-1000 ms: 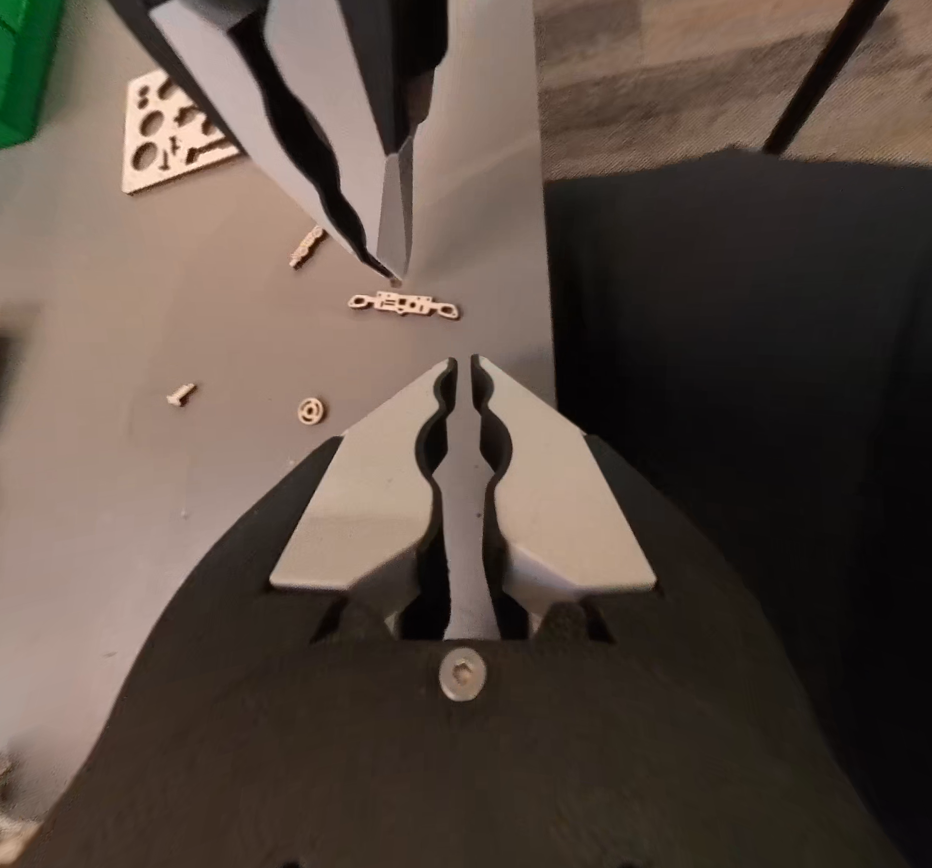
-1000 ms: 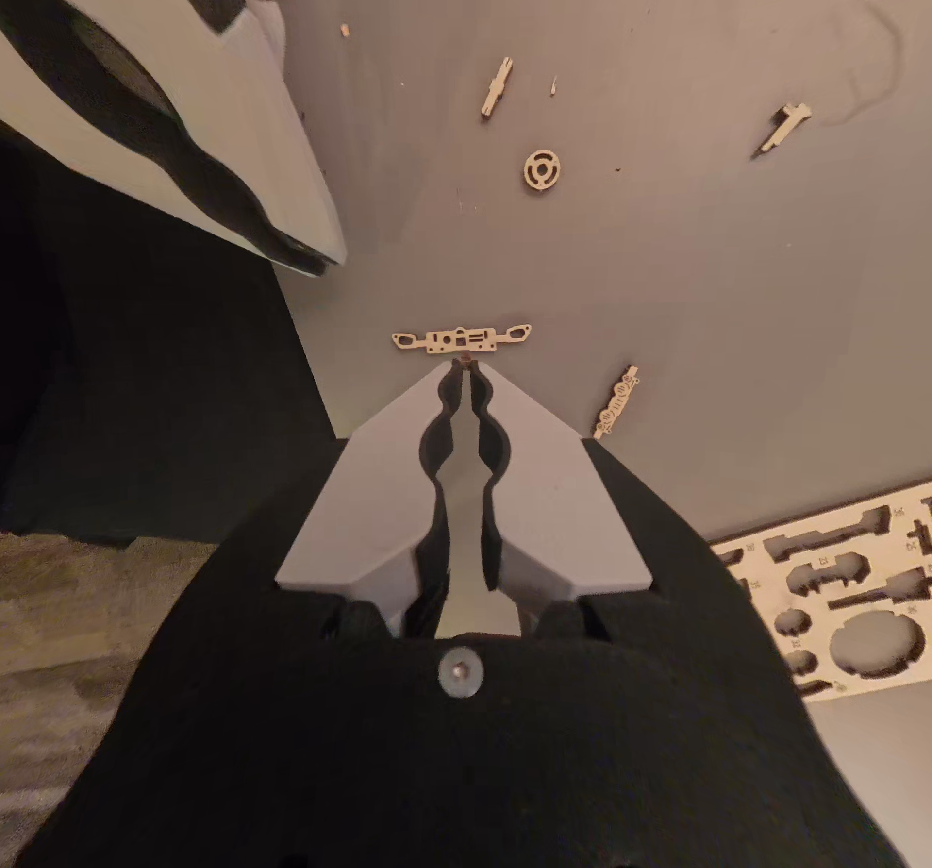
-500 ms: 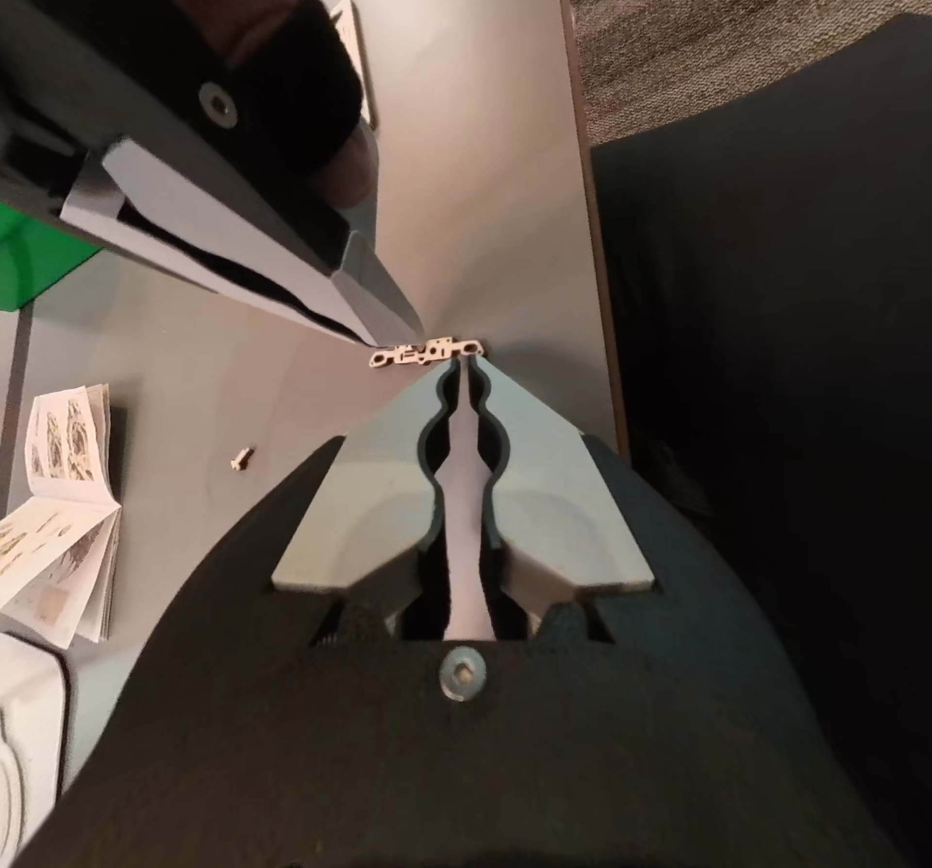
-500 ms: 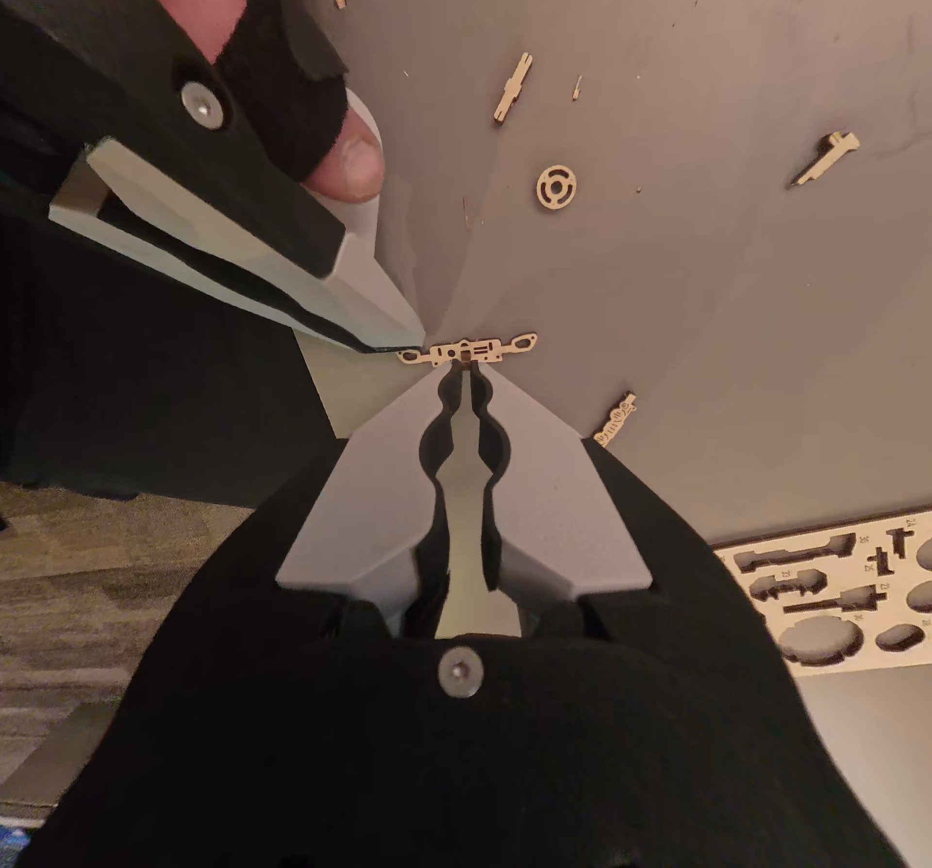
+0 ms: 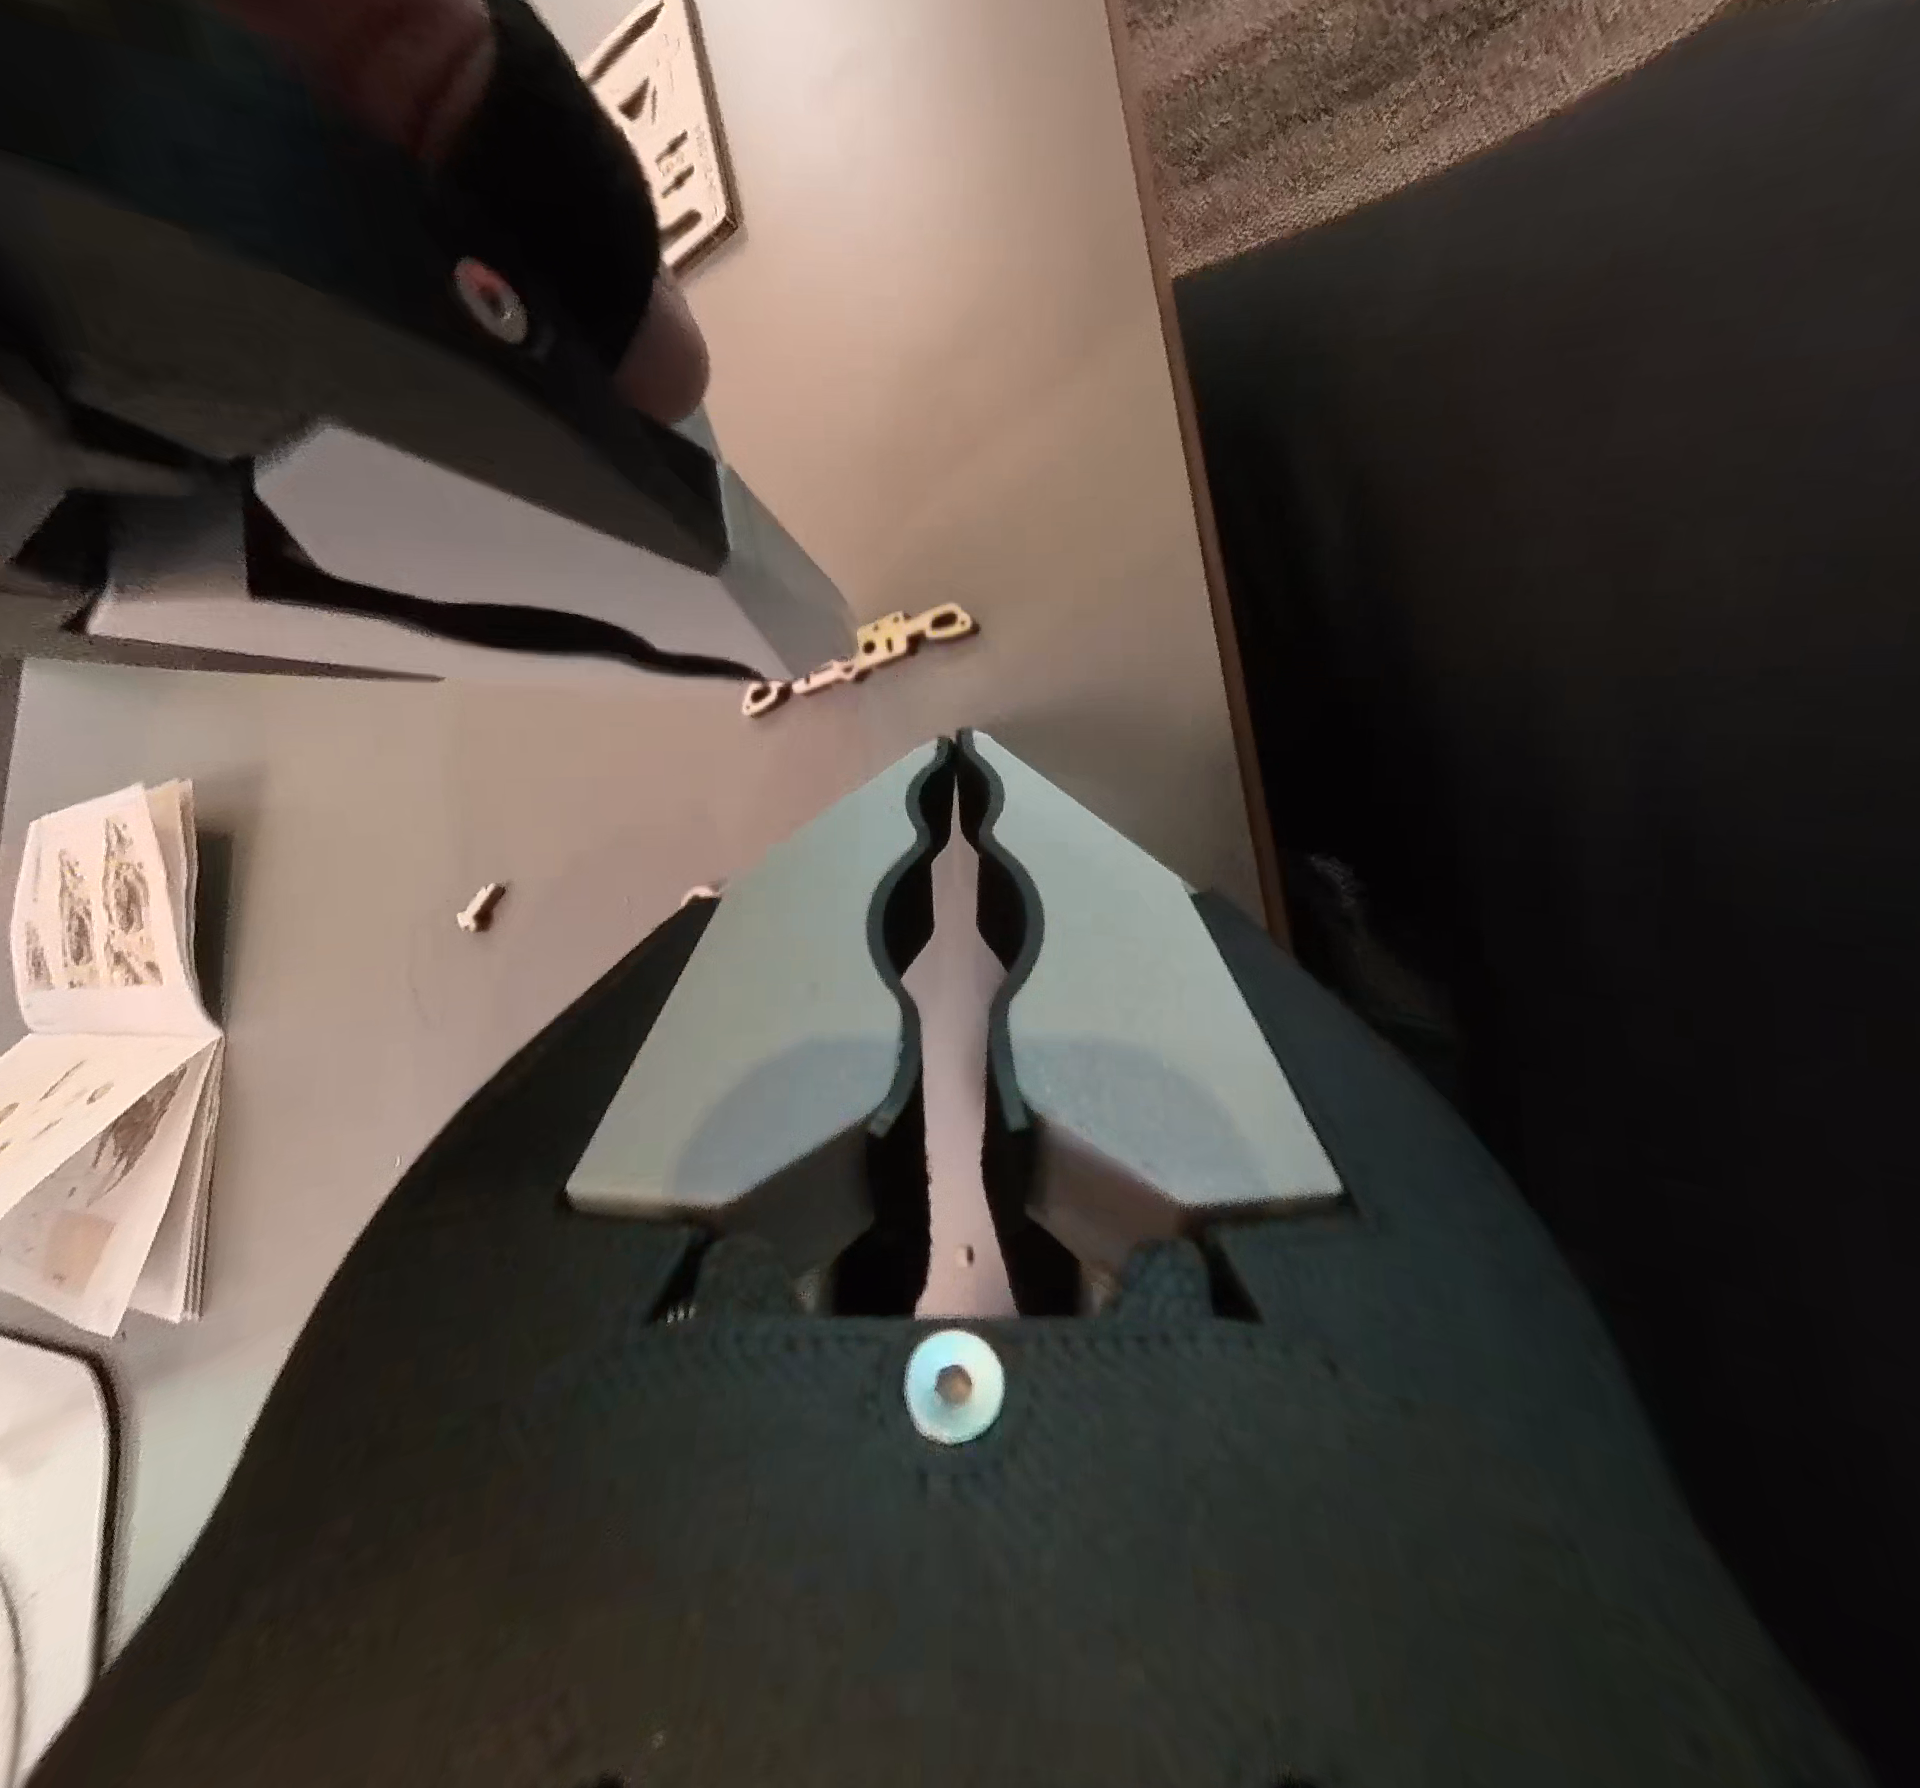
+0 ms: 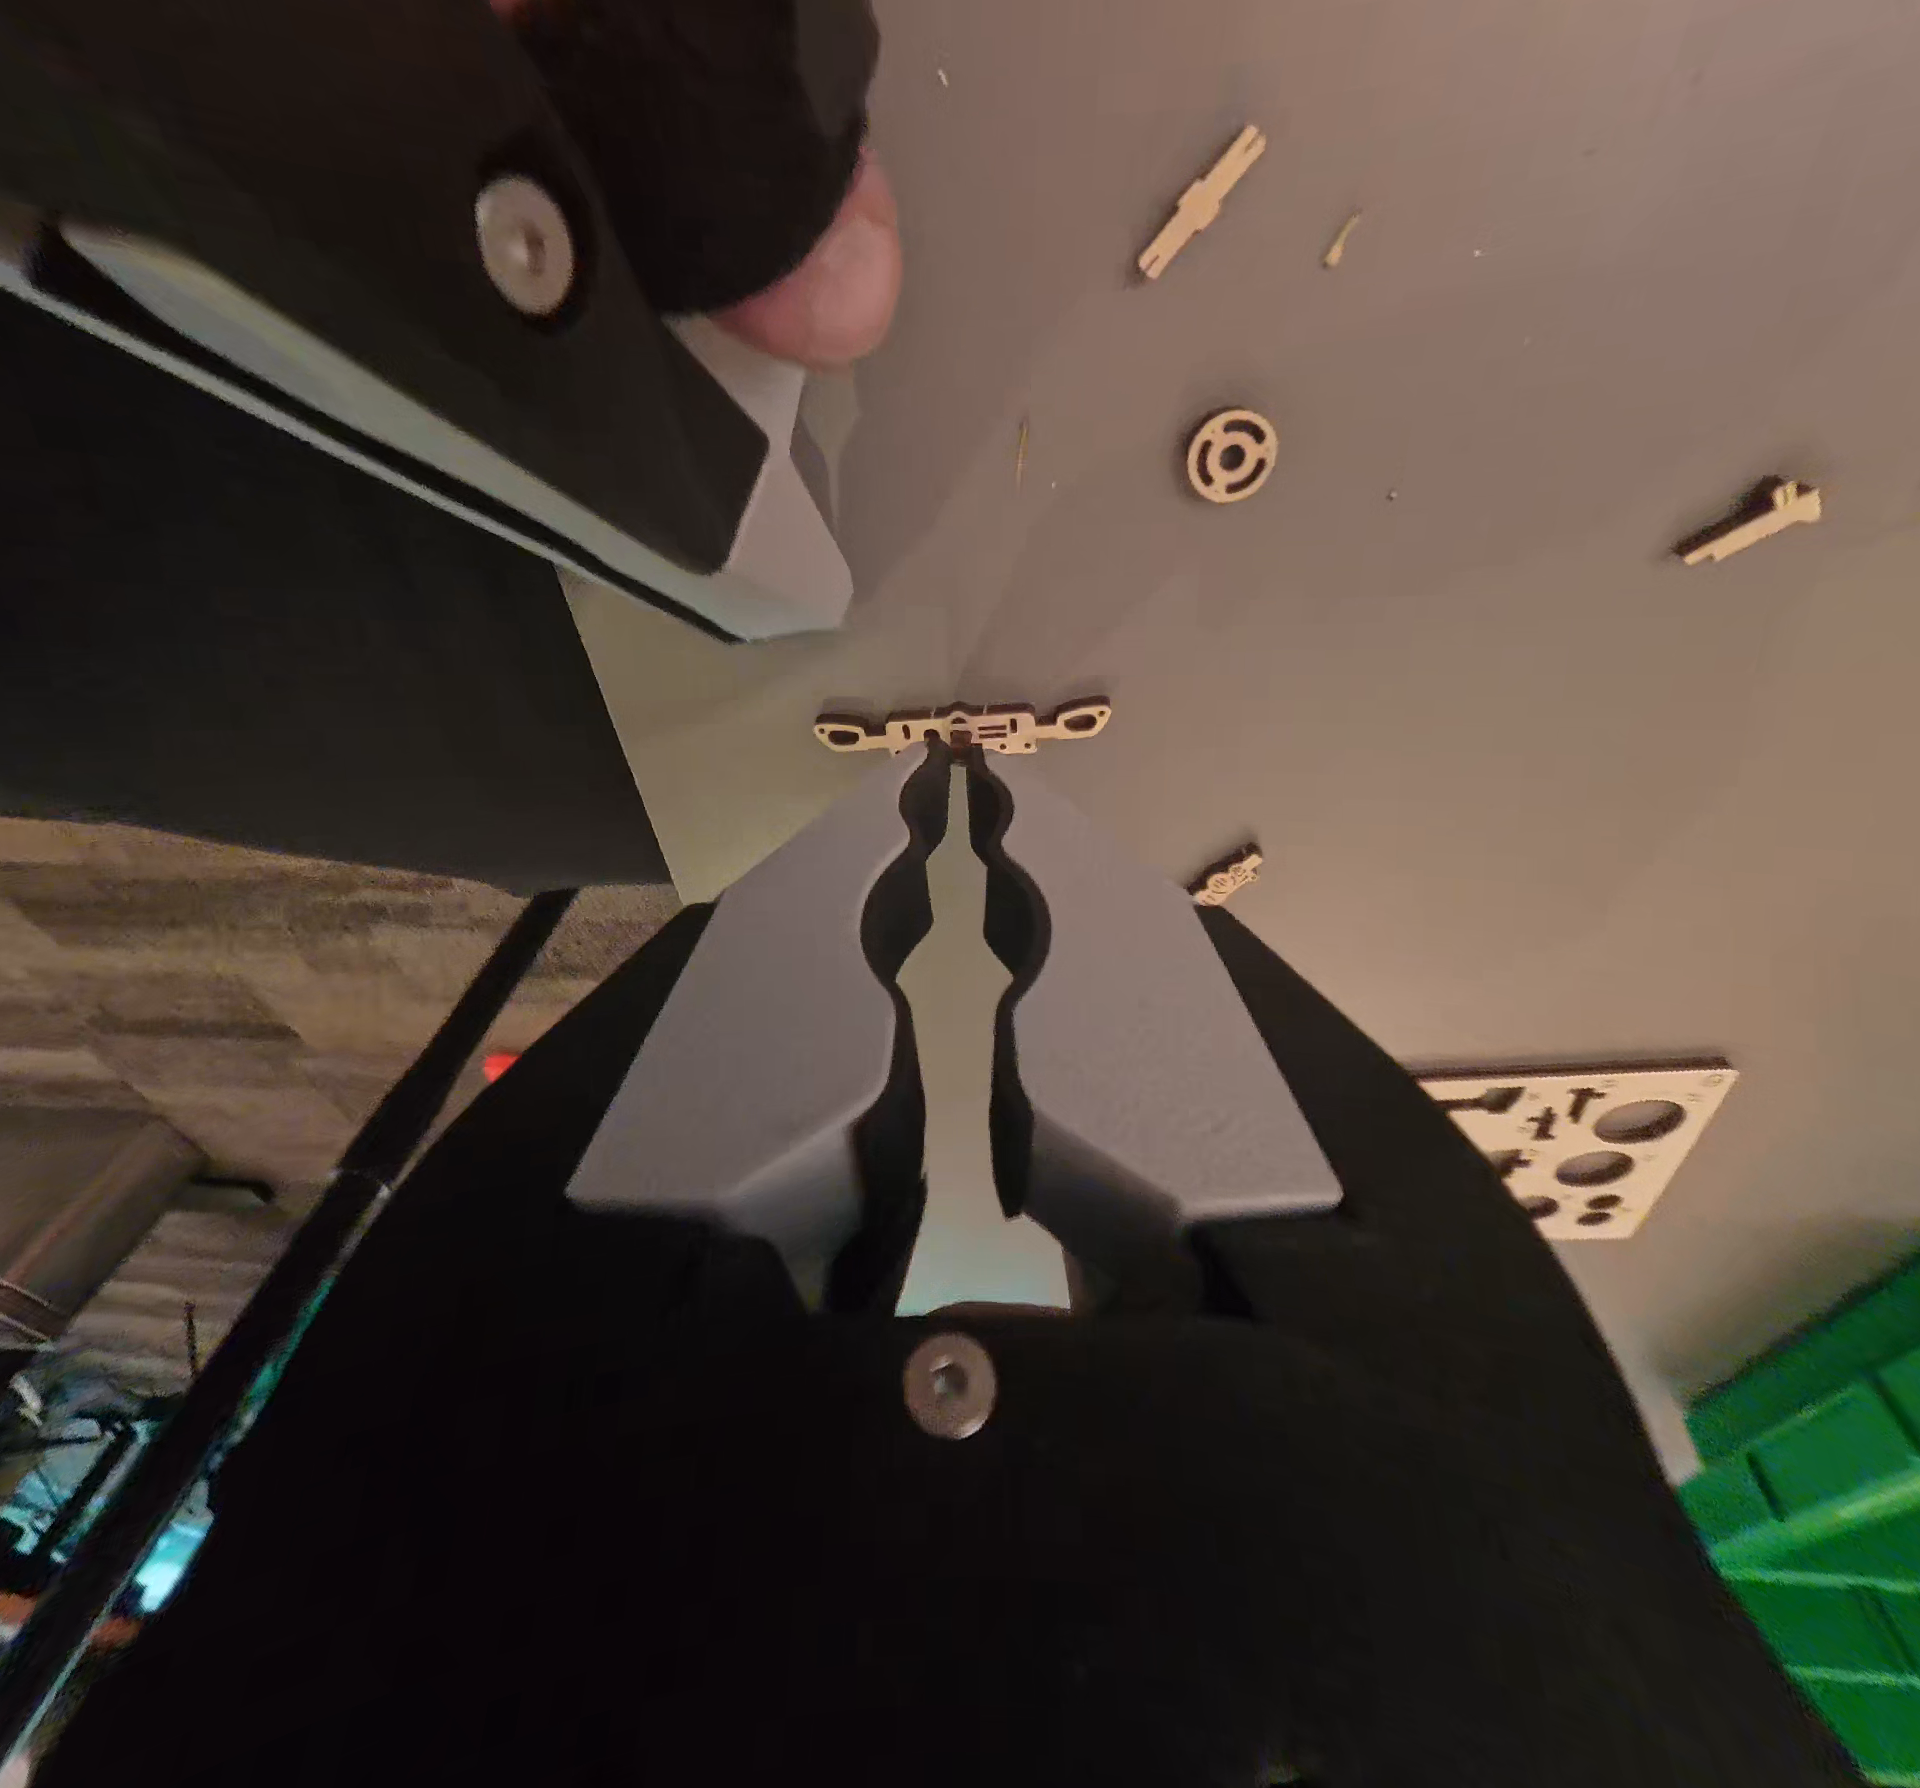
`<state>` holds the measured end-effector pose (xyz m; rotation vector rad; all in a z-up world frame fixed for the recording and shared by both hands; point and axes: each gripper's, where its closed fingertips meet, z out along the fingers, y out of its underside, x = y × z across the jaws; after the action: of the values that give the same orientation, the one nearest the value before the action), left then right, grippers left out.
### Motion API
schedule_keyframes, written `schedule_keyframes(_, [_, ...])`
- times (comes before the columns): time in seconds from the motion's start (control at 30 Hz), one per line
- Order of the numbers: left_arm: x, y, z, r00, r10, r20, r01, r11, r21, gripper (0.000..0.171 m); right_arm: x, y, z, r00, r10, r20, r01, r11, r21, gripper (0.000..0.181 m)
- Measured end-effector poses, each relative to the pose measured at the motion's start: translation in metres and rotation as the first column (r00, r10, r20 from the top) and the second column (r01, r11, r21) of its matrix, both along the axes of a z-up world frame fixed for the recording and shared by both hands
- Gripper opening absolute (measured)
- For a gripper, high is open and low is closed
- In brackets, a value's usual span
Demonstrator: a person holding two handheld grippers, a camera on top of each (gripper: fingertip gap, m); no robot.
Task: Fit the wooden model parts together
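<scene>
Left wrist view: the left gripper (image 5: 956,736) angles down over the grey table (image 5: 935,284), fingertips pressed together and empty, just short of the slotted wooden strip (image 5: 862,647). The right gripper (image 5: 800,663) reaches in from the left, its tips pinching that strip.

Right wrist view: the right gripper (image 6: 954,746) has its tips closed narrowly on the slotted wooden strip's (image 6: 961,725) middle. Beyond the strip lies a wooden ring (image 6: 1231,455); the left gripper (image 6: 800,611) hovers just beside the strip.

The slim pale wooden bar (image 6: 961,727) is hemmed in by the right gripper (image 6: 958,747) and left gripper (image 6: 800,595); bare grey tabletop (image 6: 1455,751) is left beyond, dotted by a small wooden ring (image 6: 1231,455).
</scene>
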<state>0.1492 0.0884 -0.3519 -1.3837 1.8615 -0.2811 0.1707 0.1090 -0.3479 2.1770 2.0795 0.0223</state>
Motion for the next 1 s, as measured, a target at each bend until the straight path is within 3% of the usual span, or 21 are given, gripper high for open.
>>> schedule_keyframes(0.4, [-0.014, -0.002, 0.0, 1.0, -0.014, 0.026, 0.013, 0.999, 0.034, 0.0, 0.0, 0.0, -0.002, 0.991, 0.124, 0.048, -0.125, 0.992, 0.024, 0.0])
schedule_keyframes(1.0, [-0.015, -0.002, 0.0, 0.999, -0.02, 0.037, 0.019, 0.999, 0.041, 0.0, -0.001, 0.0, -0.003, 0.982, 0.179, -0.054, -0.182, 0.981, -0.069, 0.0])
